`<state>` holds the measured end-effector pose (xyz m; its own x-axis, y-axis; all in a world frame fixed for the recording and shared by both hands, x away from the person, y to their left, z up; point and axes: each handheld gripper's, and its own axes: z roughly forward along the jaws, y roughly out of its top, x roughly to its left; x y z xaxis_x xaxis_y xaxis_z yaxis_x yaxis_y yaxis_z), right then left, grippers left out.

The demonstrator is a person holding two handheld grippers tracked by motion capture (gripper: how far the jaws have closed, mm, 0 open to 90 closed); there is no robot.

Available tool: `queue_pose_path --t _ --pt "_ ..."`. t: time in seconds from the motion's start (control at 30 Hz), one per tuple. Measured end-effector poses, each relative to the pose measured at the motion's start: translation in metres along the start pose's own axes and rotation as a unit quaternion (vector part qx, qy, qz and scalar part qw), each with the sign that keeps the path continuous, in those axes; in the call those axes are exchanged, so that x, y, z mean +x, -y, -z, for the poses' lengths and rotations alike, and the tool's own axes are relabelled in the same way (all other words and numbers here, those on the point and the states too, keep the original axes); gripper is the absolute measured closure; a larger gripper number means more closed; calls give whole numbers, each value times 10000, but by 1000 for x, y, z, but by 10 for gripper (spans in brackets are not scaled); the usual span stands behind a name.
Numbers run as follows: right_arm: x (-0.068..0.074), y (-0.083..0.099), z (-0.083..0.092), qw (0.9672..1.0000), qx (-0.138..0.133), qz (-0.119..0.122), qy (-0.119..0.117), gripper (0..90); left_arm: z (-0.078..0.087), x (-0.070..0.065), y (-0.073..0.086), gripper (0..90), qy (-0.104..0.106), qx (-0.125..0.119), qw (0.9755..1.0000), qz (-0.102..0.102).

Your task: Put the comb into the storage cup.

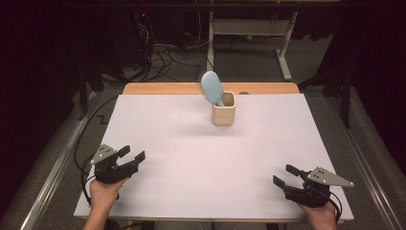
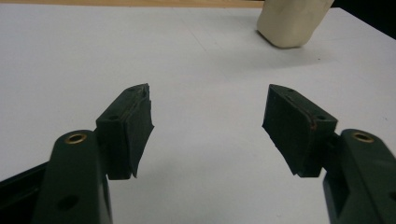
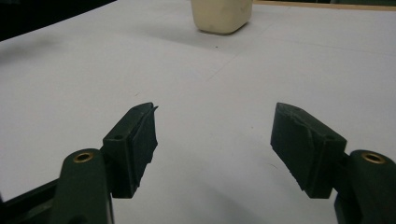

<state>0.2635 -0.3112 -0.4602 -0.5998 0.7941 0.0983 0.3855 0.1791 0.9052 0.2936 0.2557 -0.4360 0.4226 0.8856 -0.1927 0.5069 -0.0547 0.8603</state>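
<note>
While both rest apart on the white table (image 1: 191, 158), left hand-held gripper (image 1: 132, 155) wide and empty, right hand-held gripper (image 1: 286, 175) likewise, unlabelled beige cup (image 1: 223, 115) holding blue hairbrush (image 1: 212, 87)

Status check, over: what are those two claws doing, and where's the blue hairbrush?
Left gripper and right gripper open, empty, near table edge. Hairbrush standing handle-down in beige cup, far side. Nothing between.

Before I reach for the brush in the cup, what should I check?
1. Left gripper open, nothing between the jaws: ok.
2. Right gripper open, nothing between the jaws: ok.
3. Cup upright at the far middle of the table: ok.
4. Brush standing in the cup, head up, leaning left: ok.
5. Bare table between both grippers and the cup: ok.
6. How firmly the brush sits: cannot tell.
</note>
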Motion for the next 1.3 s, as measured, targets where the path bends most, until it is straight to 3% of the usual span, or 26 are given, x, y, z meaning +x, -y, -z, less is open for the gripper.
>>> queue_pose_path --t 1.3 --pt "1 0 0 10000 9 -13 -2 320 -9 0 20 311 1 133 9998 147"
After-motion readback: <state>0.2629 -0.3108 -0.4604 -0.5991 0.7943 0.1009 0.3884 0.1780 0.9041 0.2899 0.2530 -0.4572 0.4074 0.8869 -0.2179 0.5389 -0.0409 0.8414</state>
